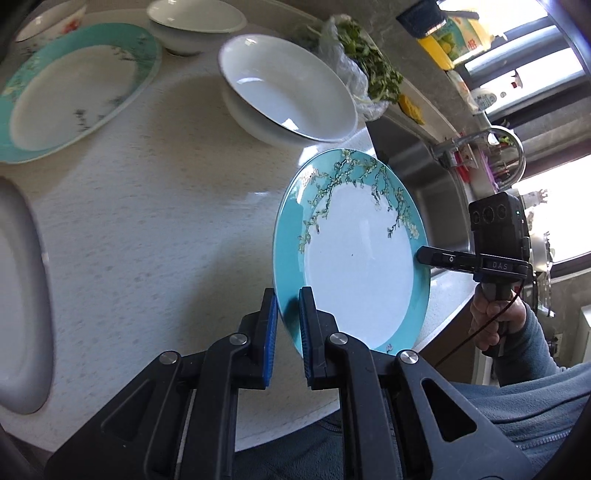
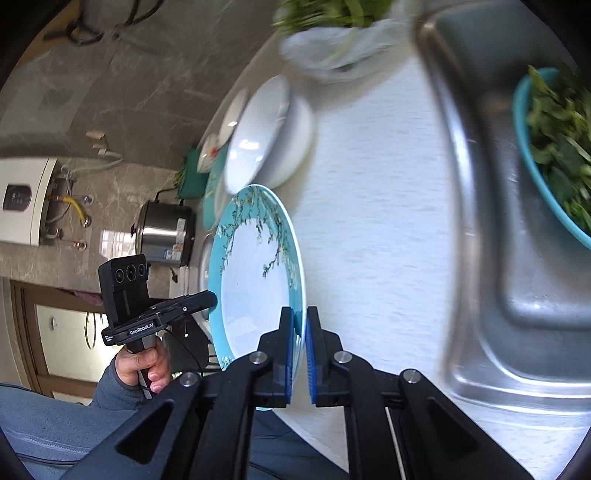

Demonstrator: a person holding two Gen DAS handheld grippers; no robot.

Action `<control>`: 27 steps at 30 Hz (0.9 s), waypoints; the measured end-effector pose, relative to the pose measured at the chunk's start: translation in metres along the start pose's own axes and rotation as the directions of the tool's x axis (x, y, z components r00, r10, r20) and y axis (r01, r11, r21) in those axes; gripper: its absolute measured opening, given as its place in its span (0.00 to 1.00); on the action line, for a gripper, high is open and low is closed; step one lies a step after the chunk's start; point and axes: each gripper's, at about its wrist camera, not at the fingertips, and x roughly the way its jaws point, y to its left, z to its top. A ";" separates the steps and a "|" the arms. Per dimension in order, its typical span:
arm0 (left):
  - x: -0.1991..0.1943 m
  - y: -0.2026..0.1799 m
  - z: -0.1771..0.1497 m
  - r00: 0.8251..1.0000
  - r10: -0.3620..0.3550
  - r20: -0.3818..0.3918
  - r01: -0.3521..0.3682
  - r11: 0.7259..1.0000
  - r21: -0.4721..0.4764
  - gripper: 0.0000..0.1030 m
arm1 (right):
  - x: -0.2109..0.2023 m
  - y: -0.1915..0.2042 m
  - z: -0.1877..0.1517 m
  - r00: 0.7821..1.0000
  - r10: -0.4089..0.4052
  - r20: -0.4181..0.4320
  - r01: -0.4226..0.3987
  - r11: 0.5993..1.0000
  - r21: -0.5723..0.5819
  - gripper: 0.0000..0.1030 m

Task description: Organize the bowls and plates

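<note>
A teal-rimmed plate (image 1: 358, 266) with a blossom pattern is held tilted on edge above the white counter (image 1: 147, 221). My left gripper (image 1: 288, 295) is shut on its near rim, blue pads on either side. My right gripper (image 1: 421, 254) pinches the opposite rim from the right, held by a hand in a blue sleeve. In the right wrist view the same plate (image 2: 255, 280) stands between my right gripper (image 2: 300, 312), shut on its edge, and my left gripper (image 2: 212, 295) at its far rim.
A larger teal plate (image 1: 74, 85), stacked white bowls (image 1: 288, 88), another white bowl (image 1: 195, 22) and a flowered bowl (image 1: 51, 18) sit on the counter. A bag of greens (image 1: 358, 55) lies behind. The steel sink (image 2: 517, 258) holds a teal bowl of greens (image 2: 554, 147).
</note>
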 end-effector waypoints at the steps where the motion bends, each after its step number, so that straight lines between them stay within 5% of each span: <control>1: -0.011 0.007 -0.003 1.000 0.008 0.013 -0.007 1.000 -0.009 0.09 | 0.005 0.007 0.001 1.000 0.003 -0.006 -0.003 1.000 -0.011 0.08; 19: -0.176 0.173 -0.061 0.974 0.159 0.161 -0.129 0.975 -0.183 0.10 | 0.162 0.143 0.005 0.976 0.062 -0.211 -0.101 0.978 -0.181 0.08; 27: -0.198 0.251 -0.075 0.971 0.195 0.142 -0.162 0.963 -0.213 0.12 | 0.229 0.165 0.003 0.967 0.037 -0.252 -0.082 0.982 -0.171 0.08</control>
